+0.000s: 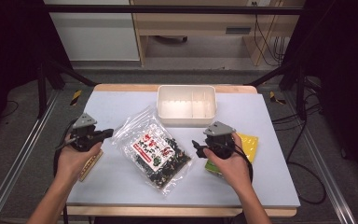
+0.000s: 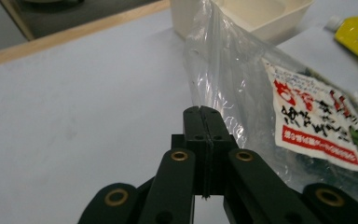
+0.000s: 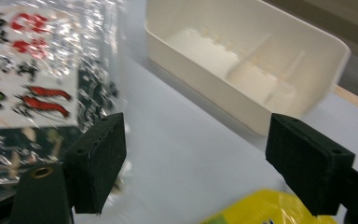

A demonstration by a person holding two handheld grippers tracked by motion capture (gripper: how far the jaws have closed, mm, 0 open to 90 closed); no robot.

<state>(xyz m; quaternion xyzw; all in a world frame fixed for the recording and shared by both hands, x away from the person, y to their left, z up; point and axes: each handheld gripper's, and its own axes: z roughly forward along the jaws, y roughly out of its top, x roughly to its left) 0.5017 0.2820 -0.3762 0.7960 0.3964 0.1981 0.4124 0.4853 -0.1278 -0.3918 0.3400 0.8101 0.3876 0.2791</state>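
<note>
Two grippers flank a clear bag of dried greens (image 1: 154, 150) on the counter (image 1: 121, 182).

We judge the bag light, crinkly and slippery, best pinched at its loose film edge. Our left gripper (image 2: 204, 114), jaws pressed together, sits just left of the bag; our right gripper (image 3: 193, 161), jaws wide apart, sits just right of it, and a white tray (image 1: 186, 122) lies just beyond the bag.
</note>
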